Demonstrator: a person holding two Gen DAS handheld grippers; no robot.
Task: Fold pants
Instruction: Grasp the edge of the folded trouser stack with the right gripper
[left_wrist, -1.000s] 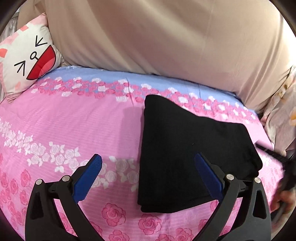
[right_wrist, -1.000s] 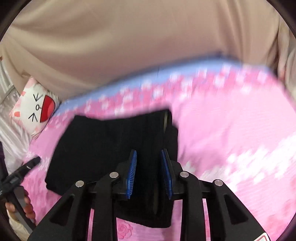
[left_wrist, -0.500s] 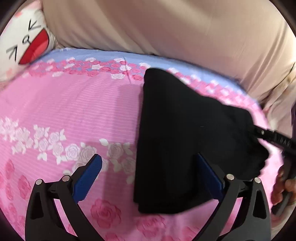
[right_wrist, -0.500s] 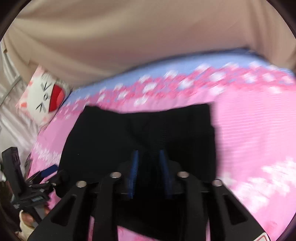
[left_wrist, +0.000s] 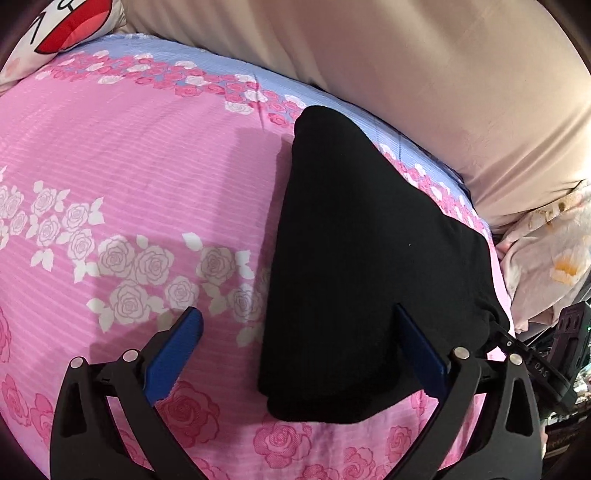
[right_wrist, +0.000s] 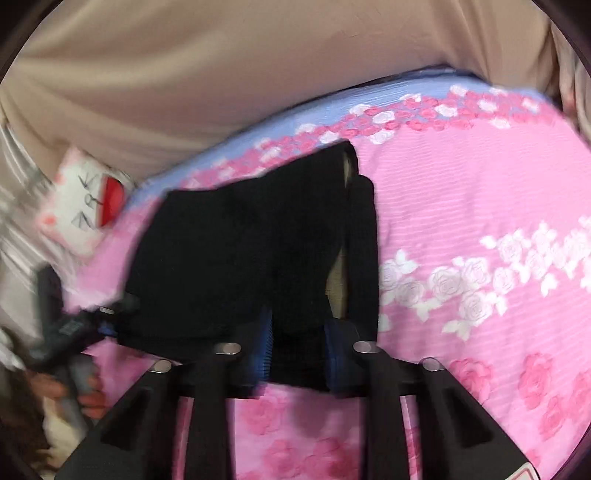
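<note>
We see the black pants (left_wrist: 354, 266) folded into a thick, layered rectangle, lying flat on the pink rose-print bedsheet (left_wrist: 129, 155) close to its blue-banded far edge. In the right wrist view the pants (right_wrist: 236, 258) show stacked layers, with one edge strip gaping slightly to reveal a lighter inner patch
</note>
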